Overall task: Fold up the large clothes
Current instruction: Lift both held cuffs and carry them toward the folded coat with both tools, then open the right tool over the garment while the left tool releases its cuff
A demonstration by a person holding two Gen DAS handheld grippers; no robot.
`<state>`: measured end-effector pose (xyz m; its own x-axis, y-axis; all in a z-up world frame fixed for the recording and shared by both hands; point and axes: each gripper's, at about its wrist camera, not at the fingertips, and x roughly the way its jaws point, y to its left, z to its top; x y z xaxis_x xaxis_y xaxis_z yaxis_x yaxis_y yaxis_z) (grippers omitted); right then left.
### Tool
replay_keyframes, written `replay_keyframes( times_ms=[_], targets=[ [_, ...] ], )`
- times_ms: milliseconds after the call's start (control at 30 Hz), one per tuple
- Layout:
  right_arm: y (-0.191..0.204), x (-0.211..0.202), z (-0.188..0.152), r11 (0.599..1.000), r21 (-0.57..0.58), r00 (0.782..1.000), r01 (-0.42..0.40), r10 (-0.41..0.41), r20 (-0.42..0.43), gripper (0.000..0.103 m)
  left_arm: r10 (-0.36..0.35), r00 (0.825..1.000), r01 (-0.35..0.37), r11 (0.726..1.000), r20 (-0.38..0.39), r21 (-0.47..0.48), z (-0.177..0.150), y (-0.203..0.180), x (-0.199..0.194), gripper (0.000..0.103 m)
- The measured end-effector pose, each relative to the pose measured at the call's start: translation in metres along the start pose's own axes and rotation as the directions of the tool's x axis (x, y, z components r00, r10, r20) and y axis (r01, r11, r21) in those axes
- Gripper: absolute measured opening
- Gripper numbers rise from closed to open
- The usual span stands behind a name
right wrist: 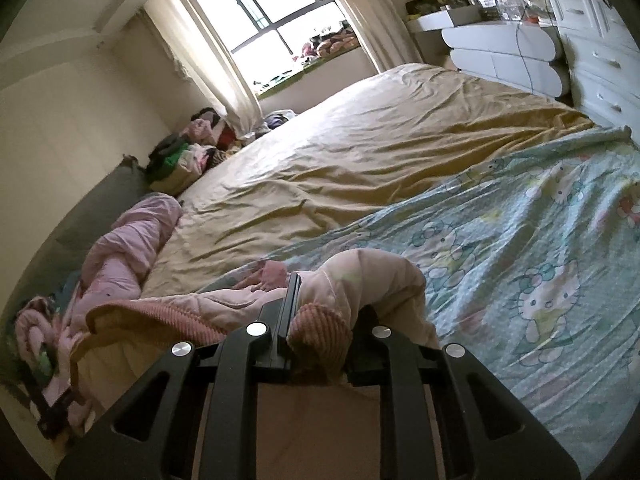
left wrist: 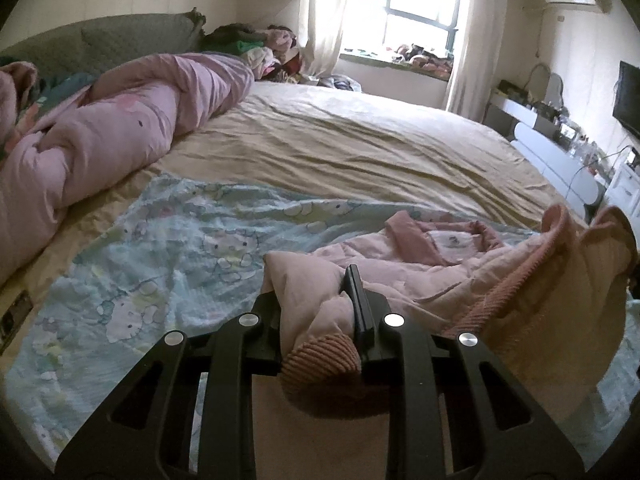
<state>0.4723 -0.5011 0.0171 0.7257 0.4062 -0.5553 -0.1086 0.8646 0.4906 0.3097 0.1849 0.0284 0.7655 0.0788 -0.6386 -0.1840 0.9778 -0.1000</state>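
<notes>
A: Left wrist view, item one?
B: Left hand-held gripper (left wrist: 320, 292), jaws nearly closed, clamped on a ribbed cuff of the pink quilted jacket (left wrist: 460, 264). The jacket lies crumpled on the blue cartoon-print blanket (left wrist: 160, 256) at the near edge of the bed (left wrist: 340, 136).
A: Other stock there?
B: Pink duvet (left wrist: 120, 120) rolled along the bed's left side; clothes pile (left wrist: 252, 46) at the far left corner.
A: Right wrist view?
B: Right hand-held gripper (right wrist: 320, 300), likewise almost closed, pinching another ribbed cuff; its sleeve arches over the blanket. The dark object at the lower left is possibly the other gripper, too dim to confirm.
</notes>
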Motion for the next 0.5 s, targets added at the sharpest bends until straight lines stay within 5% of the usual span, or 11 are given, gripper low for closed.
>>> replay_keyframes(
  times_ms=[400, 433, 500],
  targets=[
    [0.0, 0.013, 0.004, 0.998, 0.029, 0.997, -0.063, 0.064, -0.036, 0.032, -0.025, 0.999, 0.024, 0.999, -0.042, -0.023, -0.003, 0.007, 0.03, 0.017],
    [-0.002, 0.014, 0.005, 0.996, 0.041, 0.996, -0.076, 0.078, -0.042, 0.036, -0.028, 0.999, 0.027, 0.999, -0.044, -0.027, -0.003, 0.007, 0.032, 0.017],
    [-0.006, 0.017, 0.005, 0.987, 0.081, 0.989, -0.137, 0.141, -0.053, 0.064, -0.038, 0.998, 0.036, 0.999, -0.047, -0.035, -0.003, 0.008, 0.035, 0.017]
  ],
)
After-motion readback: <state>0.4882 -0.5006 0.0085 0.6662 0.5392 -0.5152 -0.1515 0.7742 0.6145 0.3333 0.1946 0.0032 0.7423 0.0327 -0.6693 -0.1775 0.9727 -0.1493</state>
